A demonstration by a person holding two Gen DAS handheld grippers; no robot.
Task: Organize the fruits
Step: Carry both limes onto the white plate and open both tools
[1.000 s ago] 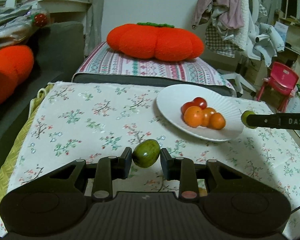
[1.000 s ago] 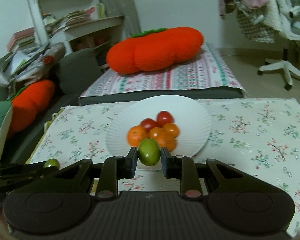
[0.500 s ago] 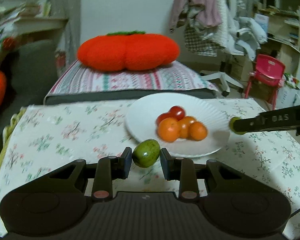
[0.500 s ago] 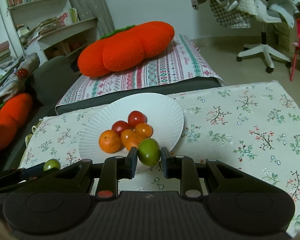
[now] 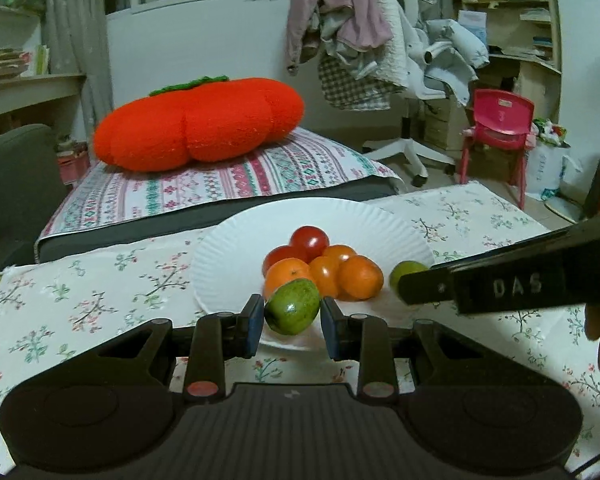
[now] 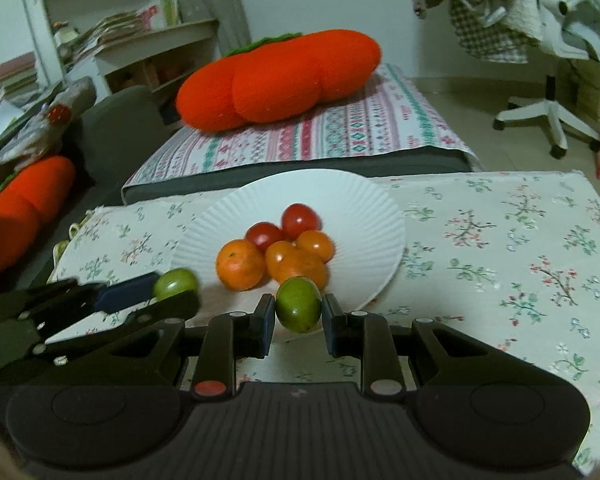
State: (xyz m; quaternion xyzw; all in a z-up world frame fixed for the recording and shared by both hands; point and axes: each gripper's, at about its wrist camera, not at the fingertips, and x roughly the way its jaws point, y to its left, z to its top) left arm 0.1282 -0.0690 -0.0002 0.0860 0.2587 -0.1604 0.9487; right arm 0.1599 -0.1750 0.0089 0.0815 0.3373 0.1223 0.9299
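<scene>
Left hand-held gripper [image 5: 292,322]: clamped on a green fruit [image 5: 293,306], held over the near left rim of the plate [image 5: 228,256].
Plate: white, on the floral worktop [image 6: 500,240], far of both tools; carries two red tomatoes [image 6: 299,218] and a heap of oranges [image 6: 240,264] mid-plate.
Right hand-held gripper [image 6: 298,326]: clamped on a second green fruit [image 6: 299,309], over the near right rim.
Step, as judged: delivery of both fruits. Next: lower each beside the heap, then release gently, lest they roll.

Floral-clothed table [image 6: 500,248], white plate [image 6: 364,204]
</scene>
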